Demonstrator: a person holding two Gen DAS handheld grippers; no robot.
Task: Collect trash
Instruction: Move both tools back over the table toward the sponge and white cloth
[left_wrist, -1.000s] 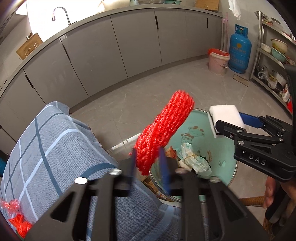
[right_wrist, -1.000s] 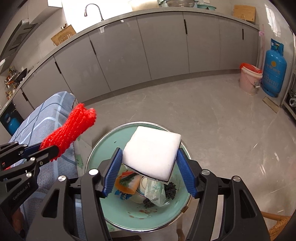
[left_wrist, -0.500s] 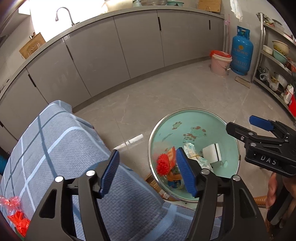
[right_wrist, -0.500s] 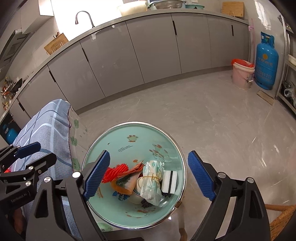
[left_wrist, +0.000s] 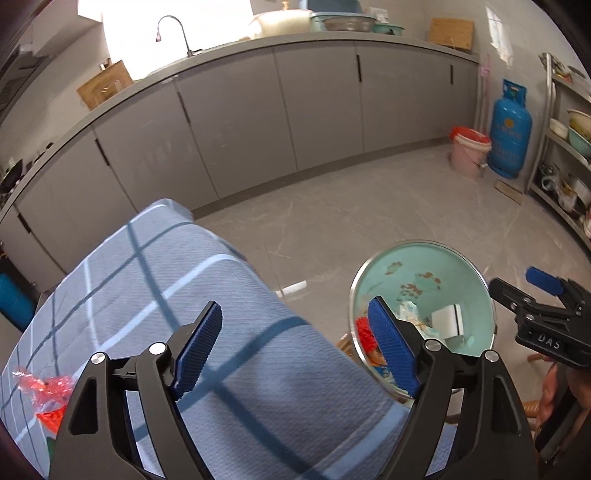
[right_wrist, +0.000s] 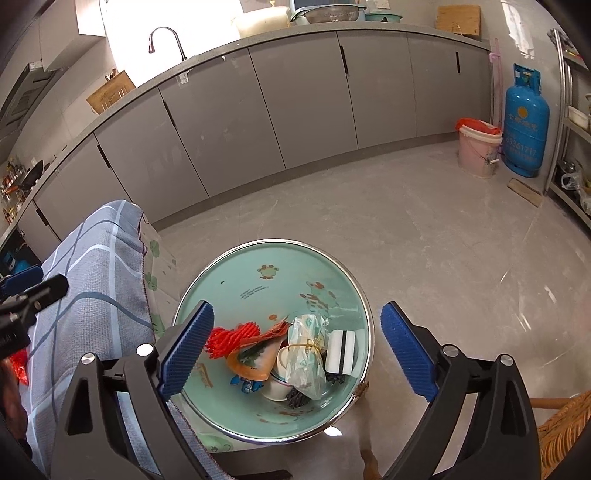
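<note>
A teal basin (right_wrist: 258, 273) with a metal rim stands below my right gripper (right_wrist: 297, 314), whose jaws are opening with nothing between them. In the basin lie a red mesh net (right_wrist: 225, 338), a white sponge (right_wrist: 341, 350), a tied plastic bag (right_wrist: 306, 354) and an orange wrapper (right_wrist: 255, 360). My left gripper (left_wrist: 295, 312) hangs over the checked blue cloth (left_wrist: 184, 295), left of the basin (left_wrist: 461, 280); its jaws are also opening and hold nothing. A crumpled red plastic scrap (left_wrist: 48, 391) rests on the cloth at the lower left.
Grey cabinets (right_wrist: 295, 110) curve around the back of the tiled floor. A pink bucket (right_wrist: 478, 147) and a blue gas cylinder (right_wrist: 526, 125) stand at the far right beside a metal rack (left_wrist: 569, 147). A wicker seat (right_wrist: 565, 424) shows at the lower right.
The left gripper let go of the red mesh net and the right let go of the white sponge; both now lie in the basin. Both jaws widened, and the left gripper drew back over the cloth.
</note>
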